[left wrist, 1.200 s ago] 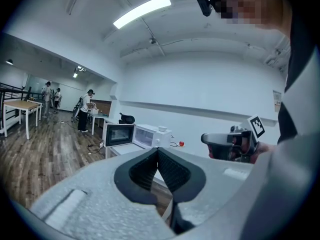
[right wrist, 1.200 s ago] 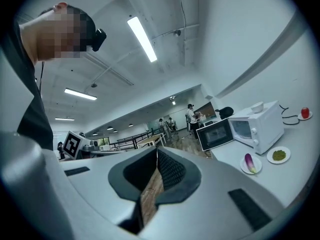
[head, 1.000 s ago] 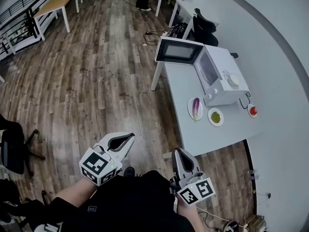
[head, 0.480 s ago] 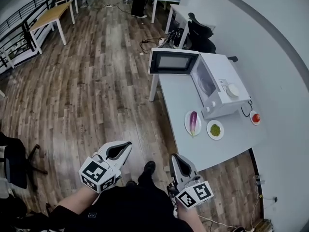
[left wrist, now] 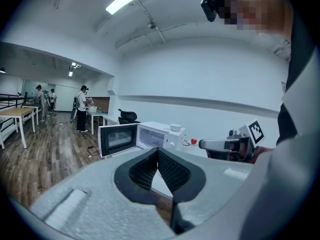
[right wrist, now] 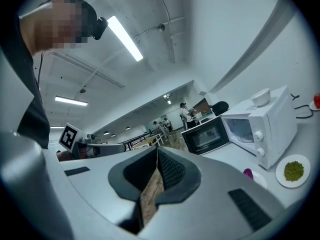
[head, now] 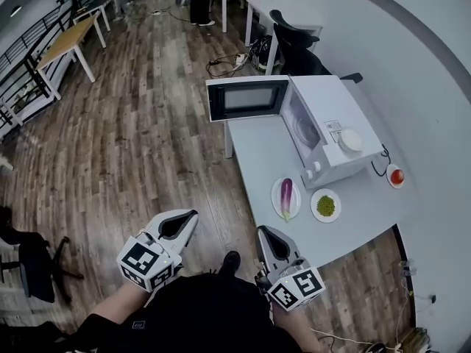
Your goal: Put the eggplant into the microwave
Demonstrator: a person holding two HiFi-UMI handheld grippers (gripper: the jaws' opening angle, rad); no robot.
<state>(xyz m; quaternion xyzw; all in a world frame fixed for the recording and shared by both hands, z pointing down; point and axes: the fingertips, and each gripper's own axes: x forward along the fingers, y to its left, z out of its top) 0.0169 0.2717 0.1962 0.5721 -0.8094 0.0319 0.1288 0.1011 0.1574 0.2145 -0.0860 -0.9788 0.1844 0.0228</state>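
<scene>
Walking up, I had drawn nearer the eggplant (head: 285, 197) and open microwave (head: 327, 134); my left gripper (head: 192, 215) and right gripper (head: 263, 231) kept jaws shut, empty.

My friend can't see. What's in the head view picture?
An eggplant lies on a plate on a table, near a white microwave with its door open. Nearer, the left gripper and right gripper, both shut, hover above wooden floor.
</scene>
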